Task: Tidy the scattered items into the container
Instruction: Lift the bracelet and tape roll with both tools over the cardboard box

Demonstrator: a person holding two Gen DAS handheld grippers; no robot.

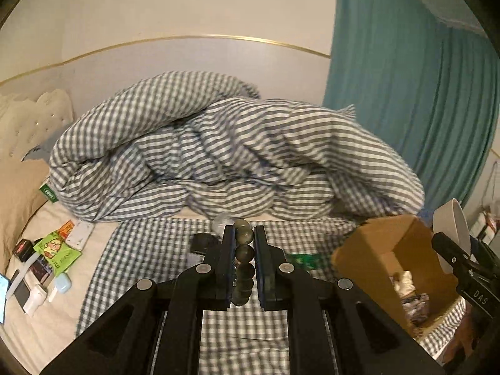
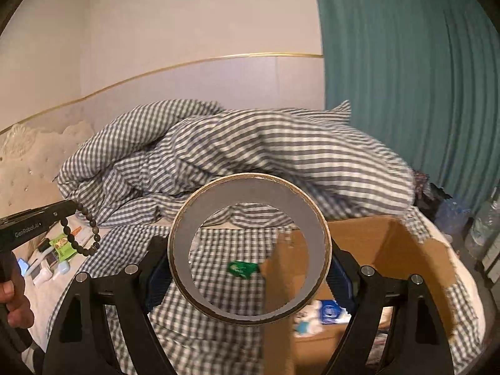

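My left gripper (image 1: 244,240) is shut on a dark bead bracelet (image 1: 244,250) and holds it above the checkered bed sheet; the bracelet (image 2: 84,231) hangs from it in the right wrist view. My right gripper (image 2: 250,265) is shut on a tape roll (image 2: 250,197), a grey ring with a tan rim, held above the left edge of the open cardboard box (image 2: 390,250). The box (image 1: 393,250) sits at the right in the left wrist view, with wrappers and white items inside. The tape roll (image 1: 453,234) shows at that view's right edge.
A bunched grey-checkered duvet (image 1: 234,150) fills the far side of the bed. A green packet (image 2: 242,268) lies on the sheet by the box. Snack packets, a phone, chargers and small boxes (image 1: 53,253) lie at the left by the pillow. A teal curtain (image 1: 406,93) hangs at right.
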